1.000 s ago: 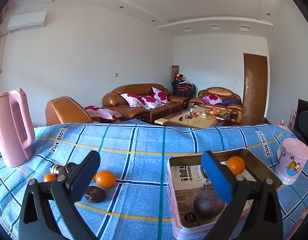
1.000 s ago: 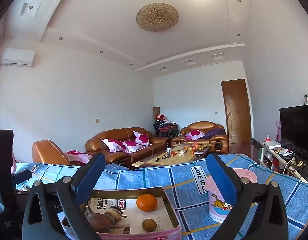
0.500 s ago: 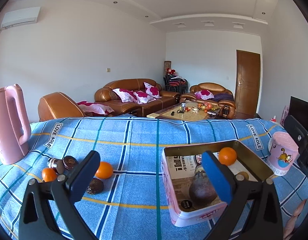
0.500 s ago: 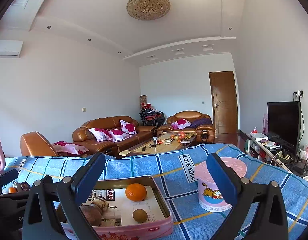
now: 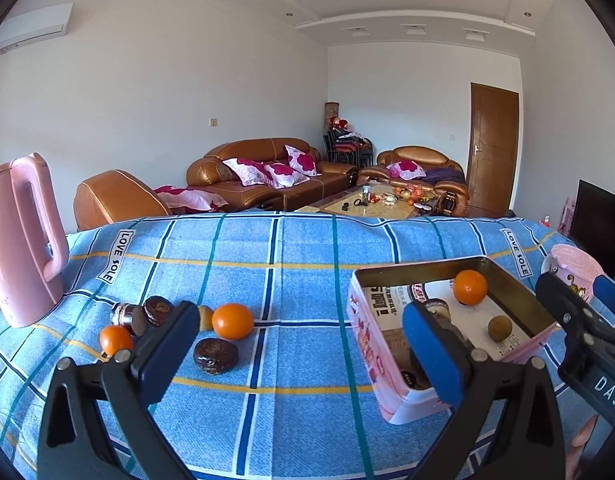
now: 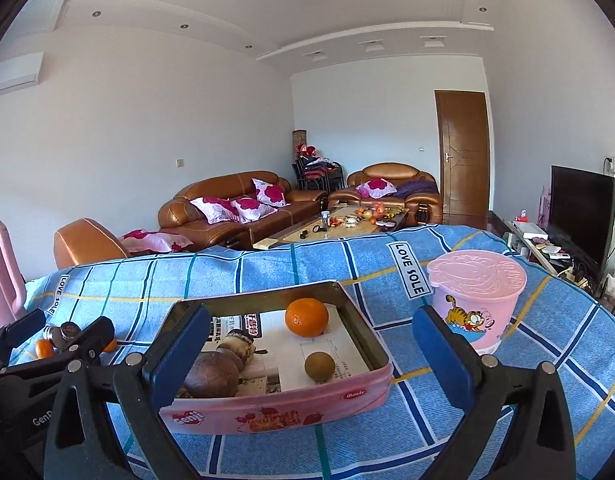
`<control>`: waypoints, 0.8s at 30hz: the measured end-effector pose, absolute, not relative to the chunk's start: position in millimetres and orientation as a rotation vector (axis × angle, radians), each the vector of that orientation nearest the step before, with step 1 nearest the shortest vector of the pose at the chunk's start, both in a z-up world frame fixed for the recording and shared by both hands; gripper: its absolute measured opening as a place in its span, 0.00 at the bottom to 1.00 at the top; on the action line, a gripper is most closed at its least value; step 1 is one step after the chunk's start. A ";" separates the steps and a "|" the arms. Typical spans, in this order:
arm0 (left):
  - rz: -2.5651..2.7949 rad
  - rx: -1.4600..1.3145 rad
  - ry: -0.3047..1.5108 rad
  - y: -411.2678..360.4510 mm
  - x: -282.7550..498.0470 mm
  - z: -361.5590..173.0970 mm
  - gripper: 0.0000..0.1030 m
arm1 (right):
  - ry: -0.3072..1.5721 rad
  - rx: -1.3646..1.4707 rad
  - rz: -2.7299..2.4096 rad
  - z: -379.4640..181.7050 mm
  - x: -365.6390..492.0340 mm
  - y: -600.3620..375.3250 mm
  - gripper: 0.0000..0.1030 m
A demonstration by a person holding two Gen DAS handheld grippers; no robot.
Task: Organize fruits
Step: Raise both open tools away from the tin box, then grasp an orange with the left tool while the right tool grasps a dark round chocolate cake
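- Over the last second my left tool (image 5: pixel 299 344) has tipped down toward the counter (image 5: pixel 307 248); its jaws stand wide apart, empty.
- The loose fruit now sits ahead of it: an orange (image 5: pixel 232 321), a dark fruit (image 5: pixel 215 356), a smaller orange (image 5: pixel 116 339).
- My right tool (image 6: pixel 307 344), also spread and empty, has dropped to face the pink tin (image 6: pixel 275 410), which holds an orange and brown fruit.
- I judge the next pick is the loose orange.
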State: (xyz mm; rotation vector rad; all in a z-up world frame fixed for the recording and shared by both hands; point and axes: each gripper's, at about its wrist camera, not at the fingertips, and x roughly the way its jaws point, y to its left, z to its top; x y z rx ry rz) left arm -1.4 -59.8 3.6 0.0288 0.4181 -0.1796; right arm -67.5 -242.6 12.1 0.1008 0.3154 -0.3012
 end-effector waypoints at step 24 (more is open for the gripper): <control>-0.064 0.003 0.468 34.7 30.2 -2.1 1.00 | 0.421 0.111 -0.184 6.1 -17.0 -144.1 0.99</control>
